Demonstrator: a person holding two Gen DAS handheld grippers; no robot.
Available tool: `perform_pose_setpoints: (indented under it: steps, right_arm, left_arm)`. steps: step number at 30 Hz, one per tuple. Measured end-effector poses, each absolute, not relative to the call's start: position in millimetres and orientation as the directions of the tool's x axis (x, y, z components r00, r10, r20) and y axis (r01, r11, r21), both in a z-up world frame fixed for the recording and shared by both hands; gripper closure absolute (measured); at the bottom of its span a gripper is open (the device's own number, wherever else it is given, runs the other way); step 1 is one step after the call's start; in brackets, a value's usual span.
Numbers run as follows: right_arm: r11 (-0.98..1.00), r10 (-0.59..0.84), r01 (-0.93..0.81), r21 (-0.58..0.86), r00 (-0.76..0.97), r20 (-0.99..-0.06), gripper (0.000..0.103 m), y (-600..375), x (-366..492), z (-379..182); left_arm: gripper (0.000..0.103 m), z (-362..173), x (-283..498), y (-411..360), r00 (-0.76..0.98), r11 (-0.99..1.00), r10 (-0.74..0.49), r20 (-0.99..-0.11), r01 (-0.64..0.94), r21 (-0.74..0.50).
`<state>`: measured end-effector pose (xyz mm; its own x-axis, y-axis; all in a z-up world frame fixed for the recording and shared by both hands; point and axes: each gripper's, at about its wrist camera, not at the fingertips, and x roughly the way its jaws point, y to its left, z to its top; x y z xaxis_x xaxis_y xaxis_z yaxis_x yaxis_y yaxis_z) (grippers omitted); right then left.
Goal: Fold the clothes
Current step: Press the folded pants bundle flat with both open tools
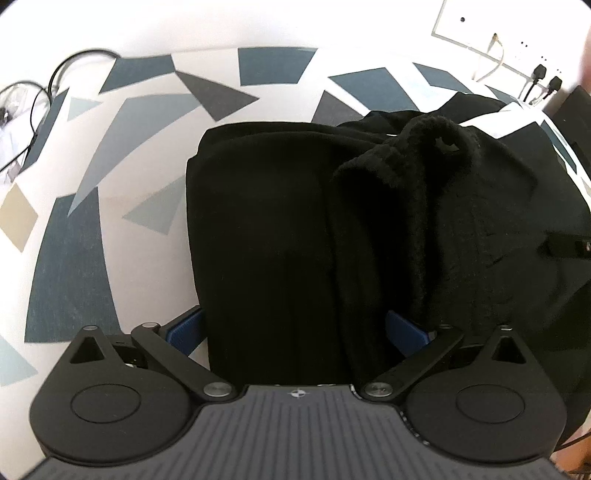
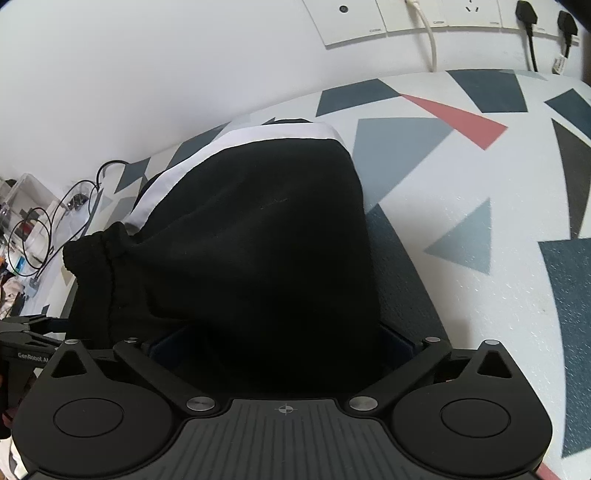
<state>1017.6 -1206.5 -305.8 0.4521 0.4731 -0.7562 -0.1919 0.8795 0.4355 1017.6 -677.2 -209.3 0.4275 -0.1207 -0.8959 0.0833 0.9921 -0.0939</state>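
A black garment (image 1: 295, 221) with a white side stripe (image 2: 236, 142) lies partly folded on a table with a geometric-patterned cloth (image 1: 110, 184). Its drawstring waistband (image 1: 424, 147) is bunched up at the top right in the left wrist view and at the left in the right wrist view (image 2: 96, 254). My left gripper (image 1: 295, 332) is wide open with the cloth's near edge lying between its blue fingers (image 1: 184, 330). My right gripper (image 2: 284, 343) is also wide open, with the garment (image 2: 258, 240) covering the gap between its fingers (image 2: 397, 341).
A white wall with socket plates (image 2: 369, 22) and plugged cables (image 2: 528, 22) stands behind the table. Black cables (image 1: 55, 85) and clutter (image 2: 22, 229) lie at the table's left end. Patterned tabletop (image 2: 480, 221) lies open to the right of the garment.
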Motion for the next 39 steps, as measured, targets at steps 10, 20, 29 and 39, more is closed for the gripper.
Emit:
perform_pose_setpoints:
  steps: [10, 20, 29, 39]
  right_arm:
    - [0.926, 0.376, -0.214, 0.311, 0.437, -0.817, 0.001, -1179.3, 1022.0, -302.6]
    - [0.904, 0.417, -0.13, 0.408, 0.48, -0.772, 0.001, -1205.4, 1018.8, -289.1]
    - [0.897, 0.433, -0.134, 0.422, 0.465, -0.772, 0.001, -1202.2, 1027.1, -304.6]
    - [0.916, 0.401, -0.232, 0.329, 0.458, -0.794, 0.001, -1175.3, 1025.7, -306.4]
  left_arm:
    - [0.0, -209.6, 1009.9, -675.8, 0.466, 0.992, -0.123, -0.876, 0.084, -0.094]
    - [0.0, -203.3, 1011.8, -643.6, 0.428, 0.948, -0.305, -0.851, 0.048, -0.316]
    - [0.0, -204.1, 1019.3, -647.8, 0.437, 0.947, -0.306, -0.846, 0.048, -0.318]
    - [0.004, -207.0, 1006.5, -676.5, 0.472, 0.988, -0.154, -0.868, 0.082, -0.131]
